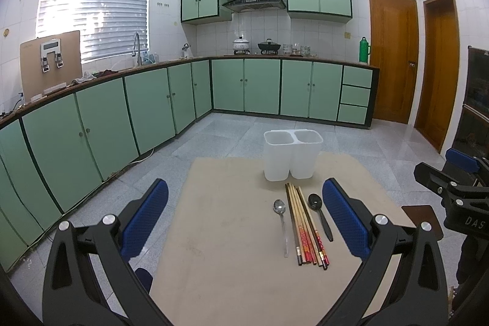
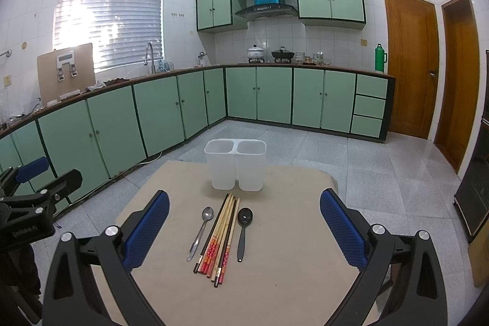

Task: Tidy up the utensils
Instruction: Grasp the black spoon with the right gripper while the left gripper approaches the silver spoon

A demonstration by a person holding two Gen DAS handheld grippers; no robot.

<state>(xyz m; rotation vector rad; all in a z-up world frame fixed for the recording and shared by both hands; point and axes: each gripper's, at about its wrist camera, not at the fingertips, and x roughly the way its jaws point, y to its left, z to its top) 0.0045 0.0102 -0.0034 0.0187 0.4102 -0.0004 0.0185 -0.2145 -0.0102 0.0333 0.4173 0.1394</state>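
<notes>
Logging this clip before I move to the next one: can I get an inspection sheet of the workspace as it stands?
Surface: tan table top, bare apart from the job's things.
Job's things: white two-compartment holder upright at the far edge, both compartments empty; metal spoon, bundle of chopsticks and black spoon lying side by side in front of it, untouched.
Clutter: nothing seen on the table.
Grippers: left gripper open, holding nothing; right gripper open, holding nothing; both hover at the near side of the table.
Cables: a pale cord on the floor along the cabinet base.
Surroundings: green kitchen cabinets, stove pots, window blinds, wooden doors.
</notes>
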